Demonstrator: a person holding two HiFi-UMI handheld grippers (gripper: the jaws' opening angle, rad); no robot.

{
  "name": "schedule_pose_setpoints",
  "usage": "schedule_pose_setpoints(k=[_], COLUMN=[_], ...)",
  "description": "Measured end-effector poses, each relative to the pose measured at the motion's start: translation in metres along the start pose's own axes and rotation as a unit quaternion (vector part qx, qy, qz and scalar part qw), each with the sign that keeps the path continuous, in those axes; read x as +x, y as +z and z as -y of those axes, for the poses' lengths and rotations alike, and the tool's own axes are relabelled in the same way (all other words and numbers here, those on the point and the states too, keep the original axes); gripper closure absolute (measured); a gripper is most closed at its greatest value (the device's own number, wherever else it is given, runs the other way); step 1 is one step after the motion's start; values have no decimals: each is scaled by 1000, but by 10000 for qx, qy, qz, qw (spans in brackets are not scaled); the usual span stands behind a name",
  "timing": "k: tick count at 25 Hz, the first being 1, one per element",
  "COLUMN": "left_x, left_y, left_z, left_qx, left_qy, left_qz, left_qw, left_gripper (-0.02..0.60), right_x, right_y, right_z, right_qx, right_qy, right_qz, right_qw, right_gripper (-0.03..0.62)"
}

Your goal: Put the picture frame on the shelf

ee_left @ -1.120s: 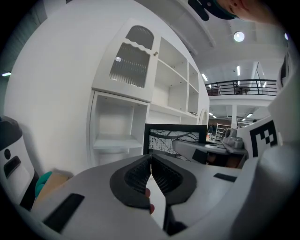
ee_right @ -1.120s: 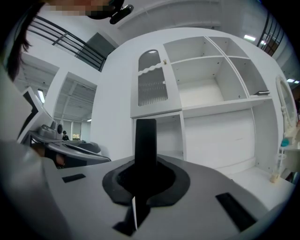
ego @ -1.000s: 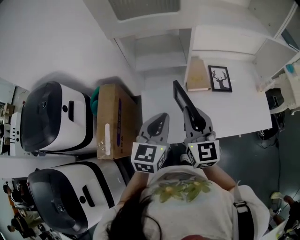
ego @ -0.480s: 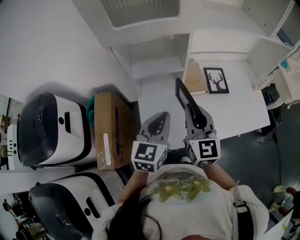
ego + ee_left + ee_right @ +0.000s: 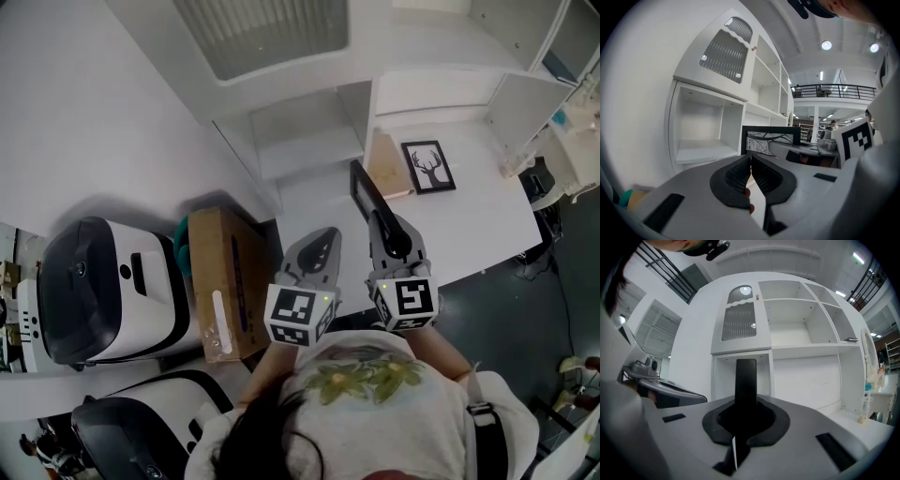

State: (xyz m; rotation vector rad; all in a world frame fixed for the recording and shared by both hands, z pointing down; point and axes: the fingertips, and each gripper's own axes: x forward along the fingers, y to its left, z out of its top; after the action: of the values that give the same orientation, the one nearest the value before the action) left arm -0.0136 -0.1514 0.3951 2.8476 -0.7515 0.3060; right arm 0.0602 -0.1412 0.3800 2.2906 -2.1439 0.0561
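Note:
A black picture frame [image 5: 363, 194] stands edge-on in my right gripper [image 5: 384, 225], which is shut on its lower edge. In the right gripper view the picture frame [image 5: 745, 378] rises as a dark bar between the jaws, in front of the white shelf unit's low open cubby [image 5: 740, 376]. My left gripper [image 5: 322, 239] hangs beside it at the left, shut with nothing in it. The left gripper view has the gripper [image 5: 751, 165] with its pads pressed together, the picture frame's [image 5: 771, 139] patterned face just beyond, and the cubby [image 5: 701, 136] to the left. From the head view the shelf unit [image 5: 300, 122] is ahead.
A second framed deer picture [image 5: 428, 167] and a tan board [image 5: 389, 164] lie on the white desk [image 5: 469, 225] at the right. A cardboard box [image 5: 225, 281] and white-and-black machines [image 5: 103, 277] sit on the floor at the left. Small bottles [image 5: 867, 404] stand at the desk's far end.
The head view has shifted, so shelf, desk and floor items sit slightly differently in it. Both grippers keep their places, and the right one still holds the frame.

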Motion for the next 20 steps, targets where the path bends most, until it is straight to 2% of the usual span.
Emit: schedule_pose_setpoints(k=[20], left_x=[41], left_y=[0], left_z=[-33], left_qx=[41], left_qy=[-510], left_qz=[-123], left_qw=[9986], left_gripper=[549], right_x=[53], right_y=[-6], right_z=[21], right_qx=[-38], right_qy=[-500], right_qz=[-23], right_qw=[9987], right_gripper=[557])
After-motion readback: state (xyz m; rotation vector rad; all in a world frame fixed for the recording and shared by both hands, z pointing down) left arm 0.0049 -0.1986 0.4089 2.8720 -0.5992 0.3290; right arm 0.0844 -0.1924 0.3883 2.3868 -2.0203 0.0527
